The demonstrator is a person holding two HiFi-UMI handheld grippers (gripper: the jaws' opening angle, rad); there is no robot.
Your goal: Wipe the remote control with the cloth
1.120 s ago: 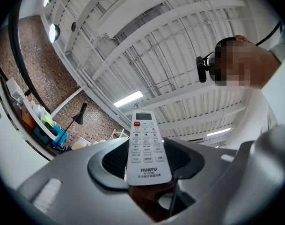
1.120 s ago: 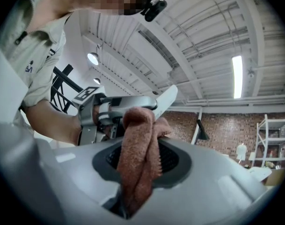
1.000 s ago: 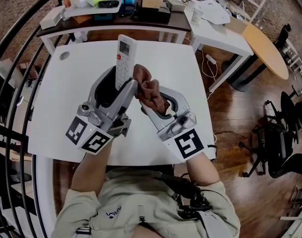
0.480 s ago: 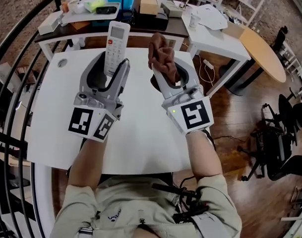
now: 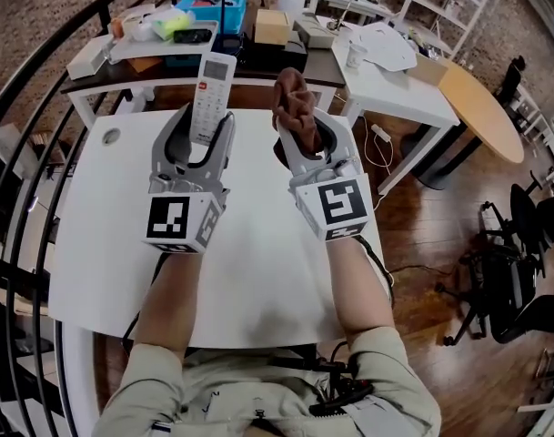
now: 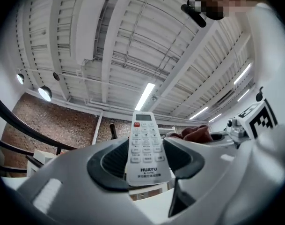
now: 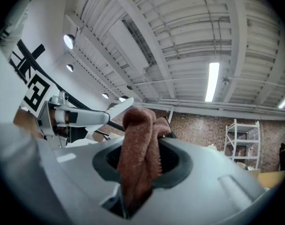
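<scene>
above the white table [image 5: 258,244], the remote control [image 5: 211,94] is clamped by its lower end in the left gripper [image 5: 206,118], long axis pointing away from the person, and just to its right, not touching, the bunched cloth [image 5: 293,98] is pinched in the right gripper [image 5: 307,131], so a leftward sweep is called for.

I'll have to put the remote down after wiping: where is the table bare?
The white table is bare left of the left gripper, below the small round disc, and between the forearms toward the near edge. Crowding is on the dark desk beyond the far edge.
</scene>
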